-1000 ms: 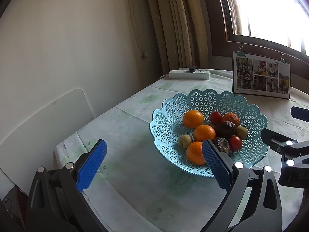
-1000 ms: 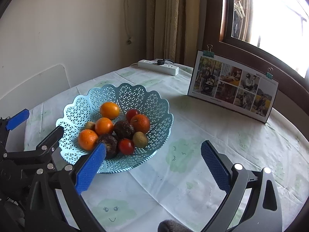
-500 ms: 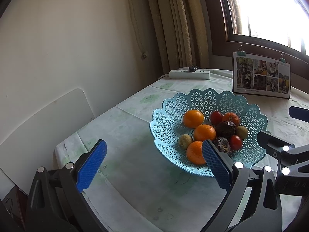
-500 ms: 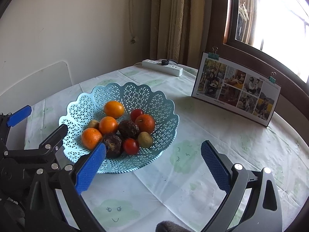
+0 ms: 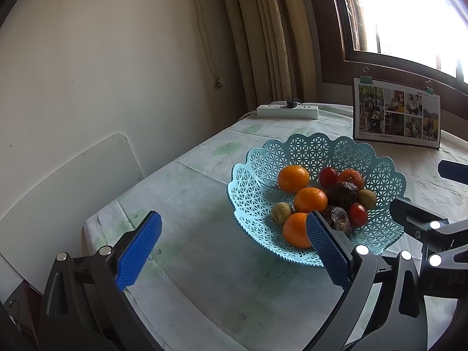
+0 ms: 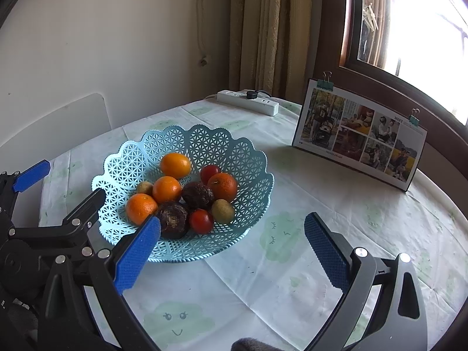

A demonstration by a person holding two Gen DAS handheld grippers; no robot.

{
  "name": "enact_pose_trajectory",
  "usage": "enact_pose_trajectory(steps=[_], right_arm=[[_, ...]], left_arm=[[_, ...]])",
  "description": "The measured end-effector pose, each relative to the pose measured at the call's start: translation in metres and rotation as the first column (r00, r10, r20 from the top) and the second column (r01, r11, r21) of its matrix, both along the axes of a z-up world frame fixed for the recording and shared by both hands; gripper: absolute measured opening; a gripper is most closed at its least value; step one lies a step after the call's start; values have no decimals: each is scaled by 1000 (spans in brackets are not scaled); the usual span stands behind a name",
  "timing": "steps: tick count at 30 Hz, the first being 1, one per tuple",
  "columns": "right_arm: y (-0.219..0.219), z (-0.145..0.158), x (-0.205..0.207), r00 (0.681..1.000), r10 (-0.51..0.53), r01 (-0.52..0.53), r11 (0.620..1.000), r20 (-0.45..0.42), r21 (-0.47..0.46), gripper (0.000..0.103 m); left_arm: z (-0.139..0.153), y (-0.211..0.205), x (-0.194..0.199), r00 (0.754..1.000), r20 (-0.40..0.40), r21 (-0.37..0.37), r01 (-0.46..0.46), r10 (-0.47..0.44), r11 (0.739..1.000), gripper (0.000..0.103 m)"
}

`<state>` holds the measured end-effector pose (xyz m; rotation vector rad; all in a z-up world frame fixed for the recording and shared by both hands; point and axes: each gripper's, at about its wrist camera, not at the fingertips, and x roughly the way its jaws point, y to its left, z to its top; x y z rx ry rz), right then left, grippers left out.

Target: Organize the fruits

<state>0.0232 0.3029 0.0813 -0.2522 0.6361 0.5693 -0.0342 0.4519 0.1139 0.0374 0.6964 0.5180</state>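
Both grippers have edged nearer the basket (image 6: pixel 251 158), left gripper (image 5: pixel 231 248) and right gripper (image 6: pixel 231 248) jaws apart and empty; a careless reach could tip its piled fruit.

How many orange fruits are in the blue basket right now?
4. One at the back, one in the middle, one at the front left, one on the right beside a red fruit. Others could be hidden underneath.

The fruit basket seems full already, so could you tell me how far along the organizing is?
Done: all visible fruit, the oranges, tomatoes, kiwis and two dark fruits, sits inside the blue basket; none lies on the tablecloth. In hand: nothing, since the left gripper and right gripper are open and empty. Left: no piece gripped yet.
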Motion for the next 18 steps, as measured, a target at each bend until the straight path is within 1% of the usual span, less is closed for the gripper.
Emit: enact_pose_trajectory(steps=[5, 8, 11, 15, 18], right_arm=[[-3, 0, 0, 1000, 14, -14, 999, -13, 28, 98], [-4, 1, -2, 1000, 8, -8, 1000, 2, 23, 98], [-10, 1, -1, 1000, -8, 8, 1000, -5, 16, 98], [-31, -3, 8, 995, -60, 61, 998, -84, 11, 98], [-58, -8, 13, 984, -134, 137, 990, -121, 14, 98]], left_arm=[[1, -1, 0, 1000, 1, 1, 2, -2, 1000, 100], [3, -4, -1, 1000, 2, 6, 3, -3, 1000, 100], [6, -8, -2, 1000, 6, 7, 11, -11, 1000, 100], [11, -20, -1, 999, 8, 8, 39, -39, 999, 100], [11, -37, 3, 996, -2, -2, 93, -93, 996, 100]])
